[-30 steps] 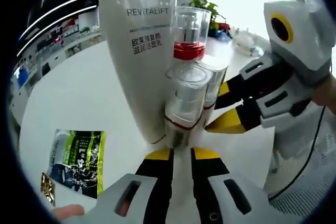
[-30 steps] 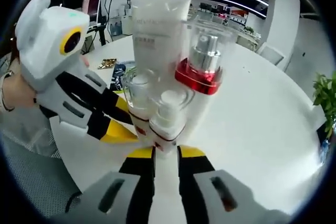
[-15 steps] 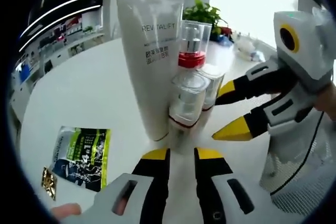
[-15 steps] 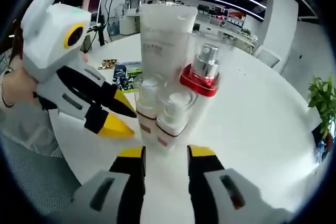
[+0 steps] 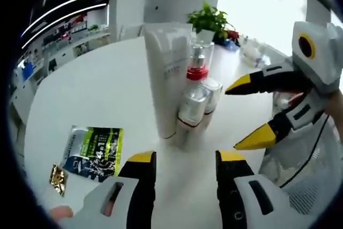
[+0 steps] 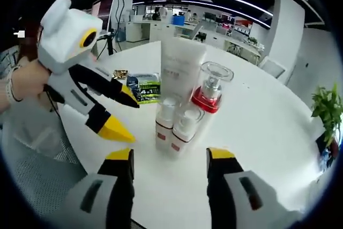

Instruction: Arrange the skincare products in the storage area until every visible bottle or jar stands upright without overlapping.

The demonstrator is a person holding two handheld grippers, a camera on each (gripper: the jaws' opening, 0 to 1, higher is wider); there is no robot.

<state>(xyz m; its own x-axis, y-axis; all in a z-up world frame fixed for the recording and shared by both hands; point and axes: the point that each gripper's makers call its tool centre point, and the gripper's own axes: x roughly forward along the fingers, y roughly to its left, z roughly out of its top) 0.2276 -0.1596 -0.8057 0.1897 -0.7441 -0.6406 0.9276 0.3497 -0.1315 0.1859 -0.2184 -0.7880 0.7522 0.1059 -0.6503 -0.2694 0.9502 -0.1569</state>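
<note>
Both the left gripper [image 5: 182, 167] and the right gripper [image 6: 169, 162] are hanging with jaws spread and empty, apparently because the white tube [image 6: 181, 68], red-collared pump bottle [image 6: 208, 97] and two small bottles [image 6: 174, 124] are standing upright, clustered on the tabletop [image 6: 257, 132].

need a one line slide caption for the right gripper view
Open right gripper faces an upright white tube, red-collared pump bottle and two small bottles on a white table.
</note>
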